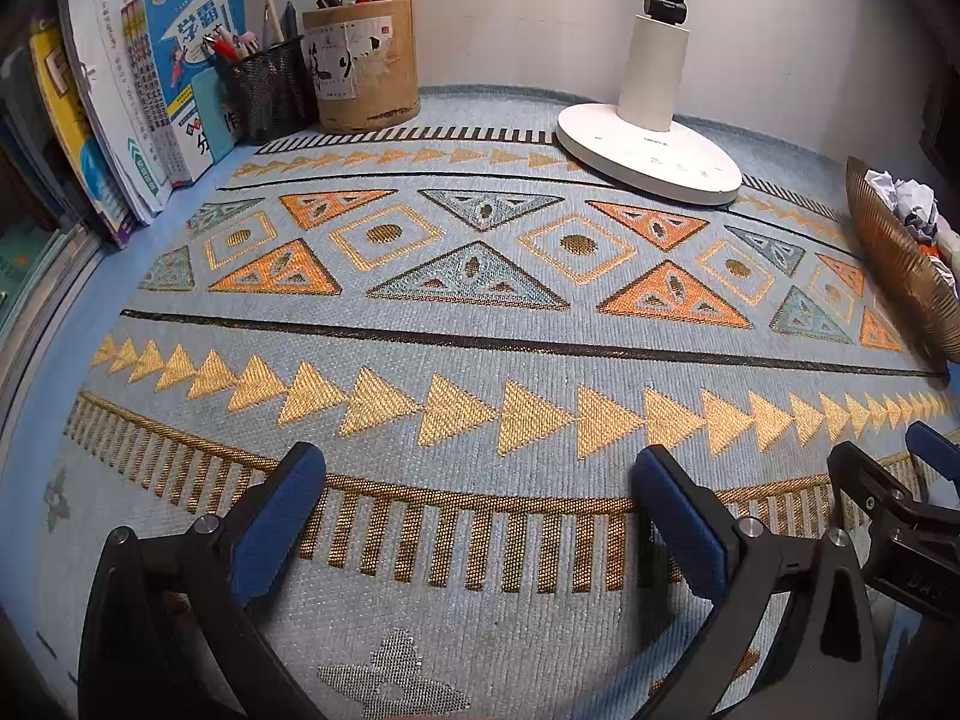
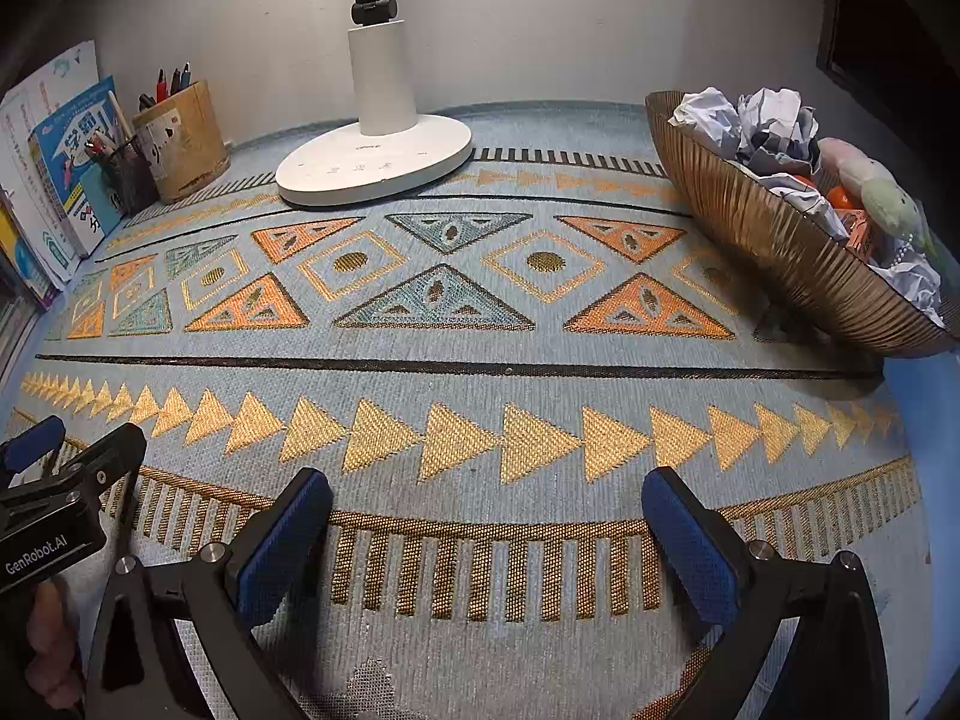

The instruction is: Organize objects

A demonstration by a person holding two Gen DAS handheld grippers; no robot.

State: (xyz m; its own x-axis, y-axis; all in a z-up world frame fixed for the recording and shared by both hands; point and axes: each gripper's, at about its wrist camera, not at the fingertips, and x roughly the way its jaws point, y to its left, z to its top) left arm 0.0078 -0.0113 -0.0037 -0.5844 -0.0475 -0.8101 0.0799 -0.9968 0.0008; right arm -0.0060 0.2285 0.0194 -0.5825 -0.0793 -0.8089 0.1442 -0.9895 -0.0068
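Hovering low over the patterned woven mat (image 1: 480,348), the left gripper (image 1: 480,516) and the right gripper (image 2: 489,531) are both seen with jaws spread wide and nothing between the blue pads. No loose item is left on the mat's open middle. The things to be sorted appear gathered already: crumpled paper (image 2: 762,120), a pale plush toy (image 2: 876,186) and something orange are heaped in the ribbed bronze bowl (image 2: 780,252) at about two o'clock in the right wrist view, while pens are stood in the bamboo pen holder (image 1: 366,72) and the black mesh cup (image 1: 270,90) at eleven o'clock, beside upright workbooks (image 1: 180,84). The white lamp base (image 1: 648,150) is set at one o'clock. The task is judged near its end; any next move would call for a stray object to be found first.
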